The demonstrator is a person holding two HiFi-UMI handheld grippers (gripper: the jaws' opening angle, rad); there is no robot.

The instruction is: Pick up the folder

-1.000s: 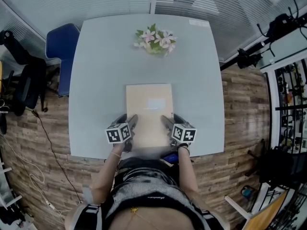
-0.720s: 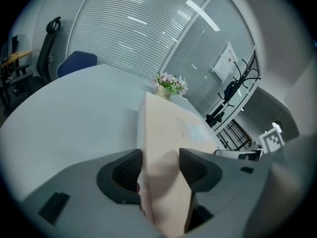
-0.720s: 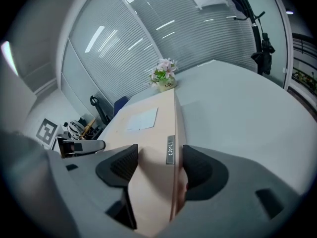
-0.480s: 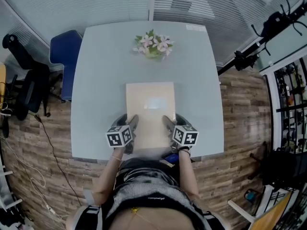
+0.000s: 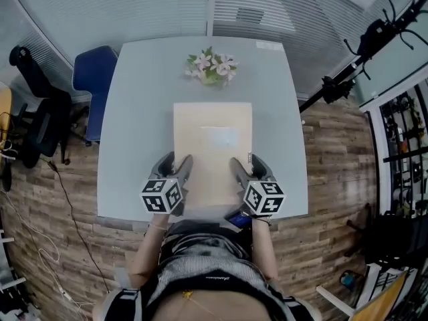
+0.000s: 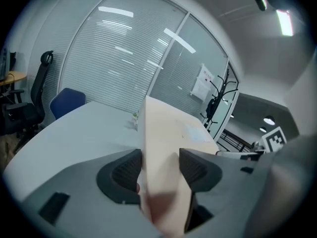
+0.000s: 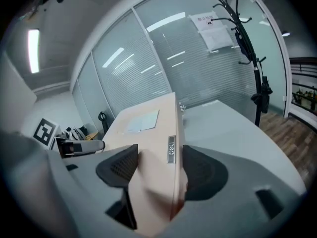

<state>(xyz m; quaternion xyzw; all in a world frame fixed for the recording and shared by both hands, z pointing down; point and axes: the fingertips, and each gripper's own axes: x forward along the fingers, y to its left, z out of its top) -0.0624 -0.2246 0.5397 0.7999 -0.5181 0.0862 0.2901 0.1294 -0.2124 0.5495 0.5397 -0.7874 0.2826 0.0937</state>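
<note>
Grey table [image 5: 134, 112] carries flowers [image 5: 210, 67] at its far edge. Toward the near edge, the folder [image 5: 212, 139] is clamped by the left gripper [image 5: 175, 167] and right gripper [image 5: 246, 167], jaws pressed on its side edges. It seems partly raised; lifting it clear remains.

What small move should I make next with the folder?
Probably raise both together and level: the left tool and right tool are each shut on a side edge of the beige flat rectangular folder near its close end, so uneven lifting could twist it.
</note>
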